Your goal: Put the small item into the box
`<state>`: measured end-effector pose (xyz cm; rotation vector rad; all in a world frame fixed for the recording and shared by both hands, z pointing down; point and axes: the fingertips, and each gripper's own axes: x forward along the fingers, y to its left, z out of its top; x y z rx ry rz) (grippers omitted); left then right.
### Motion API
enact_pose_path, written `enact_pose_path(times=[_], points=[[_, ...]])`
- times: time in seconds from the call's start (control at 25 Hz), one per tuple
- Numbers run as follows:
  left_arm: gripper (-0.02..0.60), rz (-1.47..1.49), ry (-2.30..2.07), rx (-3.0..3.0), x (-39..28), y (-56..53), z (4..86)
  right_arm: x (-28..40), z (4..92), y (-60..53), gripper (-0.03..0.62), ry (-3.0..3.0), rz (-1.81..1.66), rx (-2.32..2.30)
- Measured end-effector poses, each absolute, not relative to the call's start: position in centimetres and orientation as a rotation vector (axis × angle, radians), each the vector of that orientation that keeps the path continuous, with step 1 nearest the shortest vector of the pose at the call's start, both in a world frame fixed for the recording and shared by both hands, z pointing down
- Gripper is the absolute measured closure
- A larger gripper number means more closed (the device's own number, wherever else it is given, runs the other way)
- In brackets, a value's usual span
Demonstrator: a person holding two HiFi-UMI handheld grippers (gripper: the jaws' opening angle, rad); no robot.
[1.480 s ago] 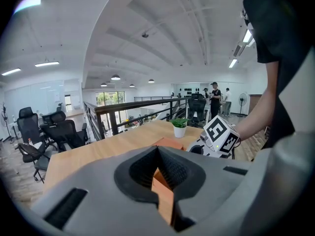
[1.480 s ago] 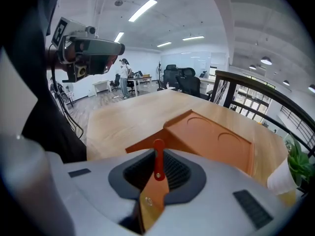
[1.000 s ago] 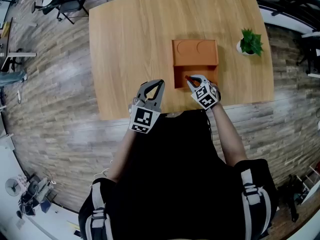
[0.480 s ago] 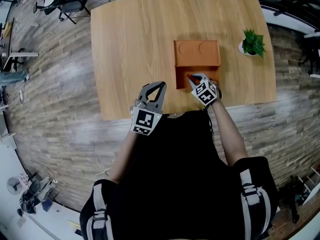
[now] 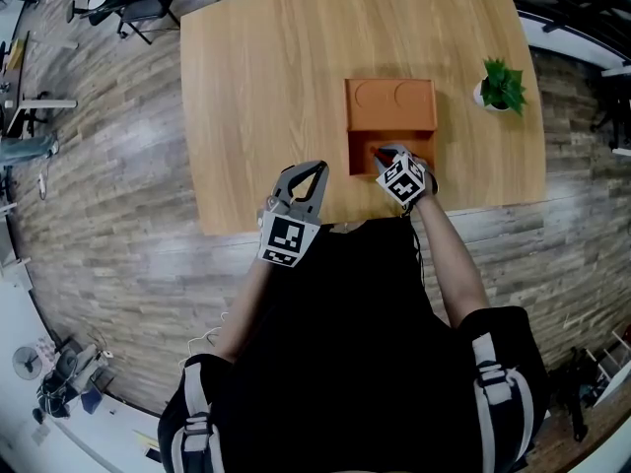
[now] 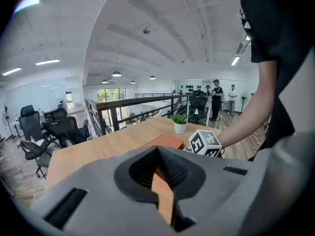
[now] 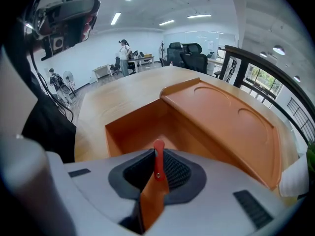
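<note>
Holding: my right gripper (image 7: 157, 154) is clamped on the small red item (image 7: 158, 162), which stands upright between its jaws.
Item place: I see it over the open near compartment of the box (image 5: 390, 106).
Left gripper (image 5: 301, 181): jaws together on nothing, left of the box, apart from it.
Potted plant (image 5: 501, 85): right of the box.

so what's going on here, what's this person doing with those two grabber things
A person is working at a wooden table with a handheld gripper in each hand. The right gripper is clamped on a small red item and holds it over the open compartment of the orange box, whose lid lies open behind. The item is not yet released. The left gripper is shut on nothing, near the table's front edge.
</note>
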<state>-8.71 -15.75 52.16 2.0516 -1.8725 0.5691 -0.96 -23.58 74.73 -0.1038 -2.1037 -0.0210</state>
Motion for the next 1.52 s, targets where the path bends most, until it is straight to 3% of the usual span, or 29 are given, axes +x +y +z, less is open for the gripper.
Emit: enact_pose_path(times=[1.16, 1.52], points=[[0.56, 0.557, -1.865, 2.057, -8.8, -15.7, 52.3, -0.8, 76.7, -24.2, 0.526, -2.019, 0.017, -0.105], [0.56, 0.558, -1.834, 2.084, -8.7, -15.6, 52.3, -0.9, 76.7, -24.1, 0.484, -2.011, -0.018, -0.123]])
